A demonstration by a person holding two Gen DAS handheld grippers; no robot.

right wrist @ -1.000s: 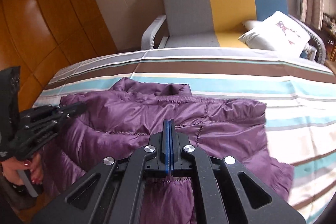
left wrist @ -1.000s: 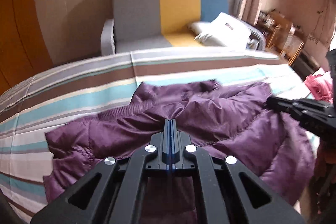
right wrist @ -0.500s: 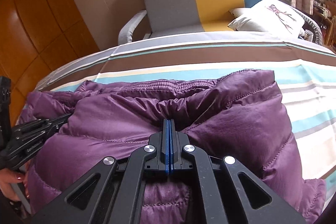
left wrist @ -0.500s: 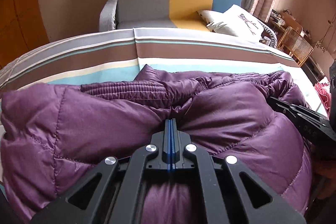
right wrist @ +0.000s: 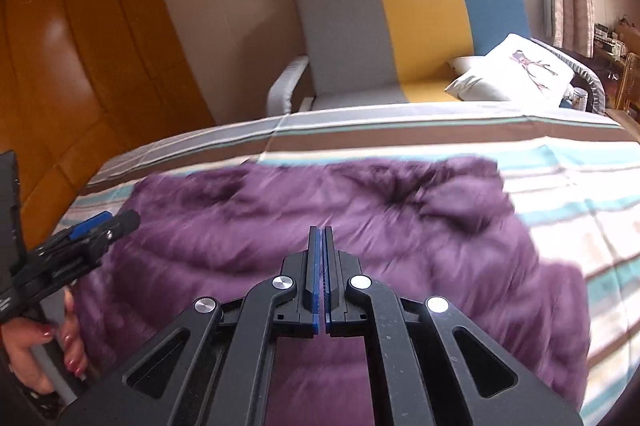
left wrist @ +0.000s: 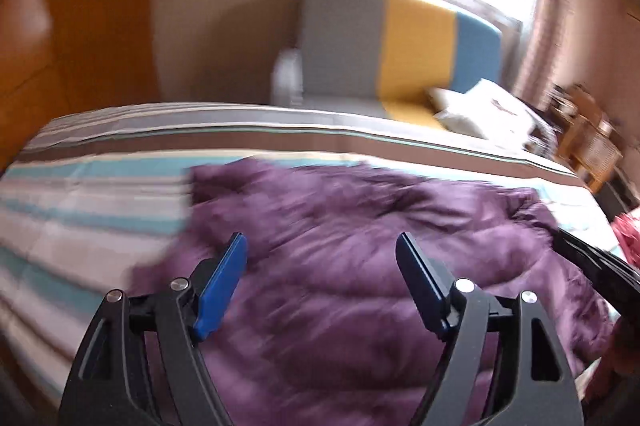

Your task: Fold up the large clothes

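Half a second ago the left tool (left wrist: 320,250) was shut on a raised bulge of the purple jacket (left wrist: 360,246); now its jaws are opening, nothing between them, and the jacket lies flatter across the middle of the striped bed (left wrist: 100,186). Right tool (right wrist: 320,238) is fully closed on nothing, low centre of its frame. Probably one fold is laid and released.
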